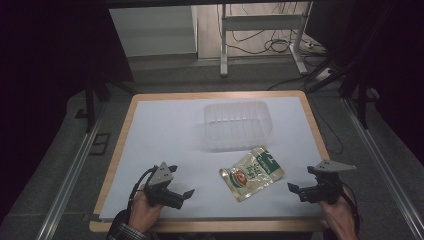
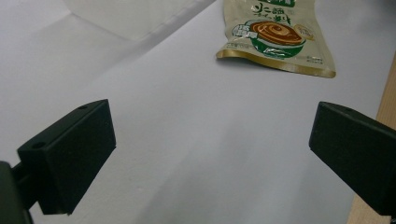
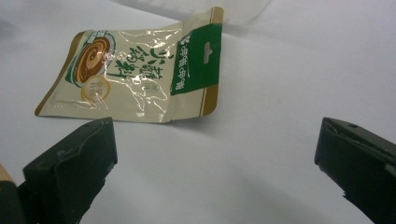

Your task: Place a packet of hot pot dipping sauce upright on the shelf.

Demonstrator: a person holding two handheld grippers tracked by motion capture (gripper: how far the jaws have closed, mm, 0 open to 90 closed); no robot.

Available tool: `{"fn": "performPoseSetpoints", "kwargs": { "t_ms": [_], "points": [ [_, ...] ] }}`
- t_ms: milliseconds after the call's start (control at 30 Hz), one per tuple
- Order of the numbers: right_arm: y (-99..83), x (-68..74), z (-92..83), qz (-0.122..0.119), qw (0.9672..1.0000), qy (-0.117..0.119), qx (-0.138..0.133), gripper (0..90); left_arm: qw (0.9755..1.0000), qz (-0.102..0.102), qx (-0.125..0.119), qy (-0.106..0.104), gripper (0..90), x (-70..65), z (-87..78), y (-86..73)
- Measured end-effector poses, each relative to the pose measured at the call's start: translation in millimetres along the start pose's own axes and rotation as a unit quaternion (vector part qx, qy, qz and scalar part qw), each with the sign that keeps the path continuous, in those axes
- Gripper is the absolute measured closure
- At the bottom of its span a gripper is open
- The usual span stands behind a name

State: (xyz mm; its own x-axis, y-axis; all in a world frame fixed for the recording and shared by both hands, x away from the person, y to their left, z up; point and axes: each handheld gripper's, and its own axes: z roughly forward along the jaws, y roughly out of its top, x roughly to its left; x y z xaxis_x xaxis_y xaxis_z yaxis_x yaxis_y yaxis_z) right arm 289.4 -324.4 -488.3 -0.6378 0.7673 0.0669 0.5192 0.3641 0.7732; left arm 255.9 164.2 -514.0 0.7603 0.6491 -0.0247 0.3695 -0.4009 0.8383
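A cream and green snack pouch (image 1: 252,173) lies flat on the white table sheet (image 1: 165,135), near the front middle. The same pouch (image 2: 275,35) sits ahead of my left gripper (image 2: 212,154), which is open with nothing between its jaws. In the high view the left gripper (image 1: 187,193) rests at the front left, pointing right toward the pouch. My right gripper (image 1: 294,188) is at the front right, pointing left, open and holding nothing. From the right gripper view the pouch (image 3: 140,70) lies just beyond the open right gripper (image 3: 215,154).
A clear plastic tub (image 1: 237,125) stands upright behind the pouch, its near wall close to the pouch's green top edge. The table's wooden rim (image 1: 116,155) frames the sheet. Metal rails, a stand and cables lie on the floor beyond.
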Motion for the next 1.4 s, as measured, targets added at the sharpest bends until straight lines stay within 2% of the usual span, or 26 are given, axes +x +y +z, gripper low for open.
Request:
{"fn": "performPoseSetpoints", "kwargs": {
  "t_ms": [300,333,533,767,1133,1300,1400],
  "points": [
    [4.3,-1.3,5.4,-0.001,1.0,0.008,-0.004,0.0,0.9998,0.013,0.01,0.01,0.0,-1.2,2.9,-1.2],
    [5.3,-2.9,7.2,0.003,0.9998,0.019,-0.008,0.0,0.9998,0.013,0.008,0.011,0.0,-1.3,2.8,-1.1],
    [8.5,-6.8,12.2,0.015,0.9992,0.035,-0.01,0.0,0.9999,0.009,0.005,0.01,0.0,-0.7,1.9,-0.9],
    [12.6,-7.6,17.0,0.014,0.9994,0.032,-0.007,0.0,1.0,0.005,-0.004,0.004,0.0,0.0,-0.1,0.0],
    [23.1,-6.8,31.4,0.002,0.9995,0.032,-0.002,0.0,0.9999,0.007,-0.01,0.002,0.0,0.6,-0.1,-0.6],
    [30.1,-4.0,41.4,-0.011,0.9994,0.031,0.01,0.0,0.9999,0.006,-0.012,-0.004,0.0,2.2,1.0,-2.1],
    [33.4,-3.8,51.6,-0.017,0.999,0.034,0.023,0.0,0.9996,0.009,-0.026,0.003,0.0,3.1,-0.9,-2.5]
  ]
}}
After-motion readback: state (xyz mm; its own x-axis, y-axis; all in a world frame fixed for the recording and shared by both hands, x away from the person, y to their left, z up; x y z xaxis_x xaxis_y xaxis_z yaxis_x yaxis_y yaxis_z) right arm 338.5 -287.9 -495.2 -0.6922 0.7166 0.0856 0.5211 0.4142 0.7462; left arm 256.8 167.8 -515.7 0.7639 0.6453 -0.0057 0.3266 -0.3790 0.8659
